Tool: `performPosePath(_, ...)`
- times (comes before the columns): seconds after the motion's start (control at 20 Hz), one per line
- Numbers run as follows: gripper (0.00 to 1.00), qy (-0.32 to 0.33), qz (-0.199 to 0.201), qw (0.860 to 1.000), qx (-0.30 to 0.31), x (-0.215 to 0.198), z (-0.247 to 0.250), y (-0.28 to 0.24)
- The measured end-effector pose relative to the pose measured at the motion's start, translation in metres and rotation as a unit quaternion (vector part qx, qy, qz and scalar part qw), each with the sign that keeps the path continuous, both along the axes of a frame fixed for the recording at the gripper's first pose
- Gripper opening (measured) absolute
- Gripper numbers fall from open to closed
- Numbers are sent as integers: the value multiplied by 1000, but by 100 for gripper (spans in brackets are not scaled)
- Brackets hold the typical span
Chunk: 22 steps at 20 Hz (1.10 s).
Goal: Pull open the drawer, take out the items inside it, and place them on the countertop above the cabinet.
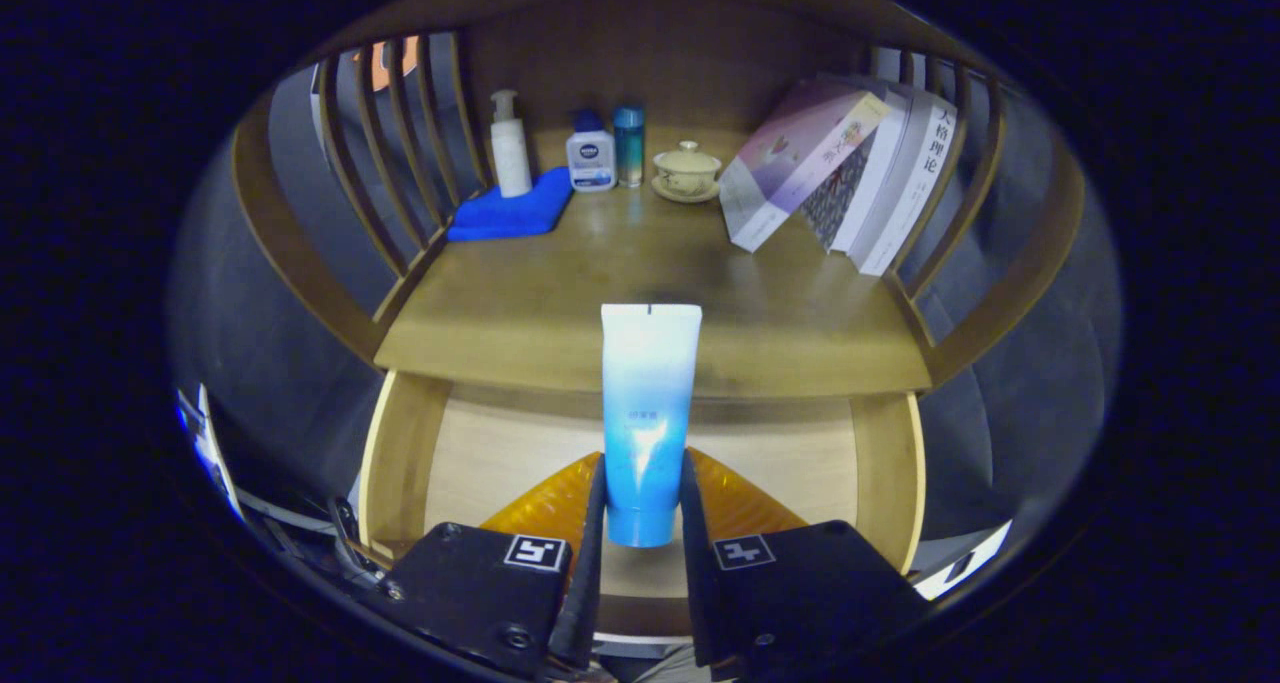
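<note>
A blue-and-white tube [648,413] stands upright between my two fingers, cap end down, and both fingers press on its lower part. My gripper [643,508] is shut on it and holds it above the open drawer [885,473], whose pale wooden floor shows below. The tube's flat white top rises in front of the wooden countertop [560,303] just beyond the drawer.
At the back of the countertop stand a white pump bottle [510,148], a small white bottle [590,153] and a teal bottle [629,145]. A folded blue cloth [510,213] lies beside them, then a lidded cup on a saucer [686,171]. Leaning books [850,168] fill the right side. Slatted wooden rails [400,143] flank both sides.
</note>
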<state>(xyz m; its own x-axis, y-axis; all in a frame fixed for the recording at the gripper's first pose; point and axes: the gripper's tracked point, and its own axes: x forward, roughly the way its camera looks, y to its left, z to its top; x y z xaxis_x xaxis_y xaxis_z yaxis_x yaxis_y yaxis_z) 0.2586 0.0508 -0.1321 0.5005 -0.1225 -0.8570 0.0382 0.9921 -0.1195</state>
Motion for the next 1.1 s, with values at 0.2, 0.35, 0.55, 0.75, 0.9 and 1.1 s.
performPosePath(0.2,40,-21,-17,1000,4,31,8,0)
performPosePath(0.35,40,-40,-20,999,-8,56,15,-4)
performPosePath(0.55,40,-52,-21,998,-6,80,13,-2)
performPosePath(0.75,40,-51,-16,998,-14,98,0,-4)
performPosePath(0.9,40,-38,-24,999,-16,110,-18,-10)
performPosePath(1.1,40,-42,-21,999,-18,125,-32,-9)
